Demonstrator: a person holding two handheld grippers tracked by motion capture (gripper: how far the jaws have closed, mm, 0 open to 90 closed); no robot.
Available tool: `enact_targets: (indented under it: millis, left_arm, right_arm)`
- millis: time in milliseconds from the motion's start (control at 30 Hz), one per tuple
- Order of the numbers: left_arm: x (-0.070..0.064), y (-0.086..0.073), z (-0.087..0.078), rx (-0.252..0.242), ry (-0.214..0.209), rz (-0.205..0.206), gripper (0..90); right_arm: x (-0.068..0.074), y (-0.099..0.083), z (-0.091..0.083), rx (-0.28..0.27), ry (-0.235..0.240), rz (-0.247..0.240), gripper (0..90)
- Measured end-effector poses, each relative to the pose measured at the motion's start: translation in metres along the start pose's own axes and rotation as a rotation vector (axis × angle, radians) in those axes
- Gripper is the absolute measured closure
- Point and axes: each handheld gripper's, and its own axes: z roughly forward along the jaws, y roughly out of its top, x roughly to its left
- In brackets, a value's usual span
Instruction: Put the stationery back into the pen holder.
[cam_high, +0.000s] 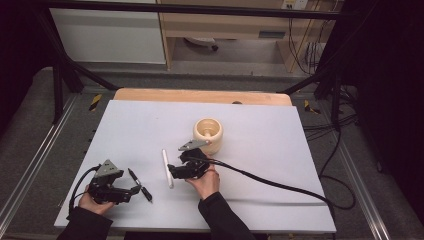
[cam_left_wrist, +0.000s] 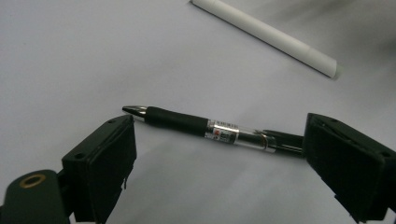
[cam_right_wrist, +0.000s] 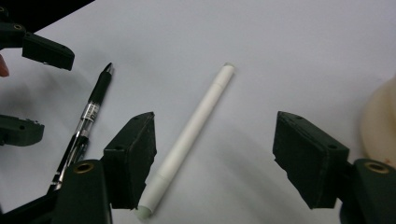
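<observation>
A black pen (cam_high: 139, 185) with a clear barrel lies flat on the white table (cam_high: 260, 165) at the front left. My left gripper (cam_high: 134, 188) is low over it and open. In the left gripper view the black pen (cam_left_wrist: 210, 130) lies crosswise between the spread jaws of my left gripper (cam_left_wrist: 219, 140), which do not touch it. A white pen (cam_high: 167, 167) lies near the table's middle. My right gripper (cam_right_wrist: 215, 122) is open, and the white pen (cam_right_wrist: 194, 135) lies between its jaws, close to the left one.
A cream wooden cup (cam_high: 208, 134) stands just behind the right gripper and also appears as the cup (cam_right_wrist: 378, 116) at the right edge. The right gripper's cable (cam_high: 280, 185) trails to the right across the table. The table's wooden far edge (cam_high: 200, 95) shows beyond the white surface.
</observation>
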Motion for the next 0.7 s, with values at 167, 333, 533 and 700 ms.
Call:
enact_targets:
  millis: [167,333,533,700]
  left_arm:
    - [0.000,0.000,0.000,-0.002,0.000,0.000,10.0]
    - [0.000,0.000,0.000,-0.002,0.000,0.000,10.0]
    - [0.000,0.000,-0.001,-0.003,-0.002,0.000,10.0]
    - [0.000,0.000,-0.001,-0.004,-0.003,0.000,10.0]
  right_arm:
    - [0.010,0.004,0.015,0.024,-0.006,-0.001,37.4]
    - [0.018,0.007,0.029,0.038,-0.039,-0.004,42.4]
    - [0.022,0.009,0.040,0.061,-0.064,0.018,49.9]
    - [0.024,0.008,0.047,0.069,-0.069,0.032,58.2]
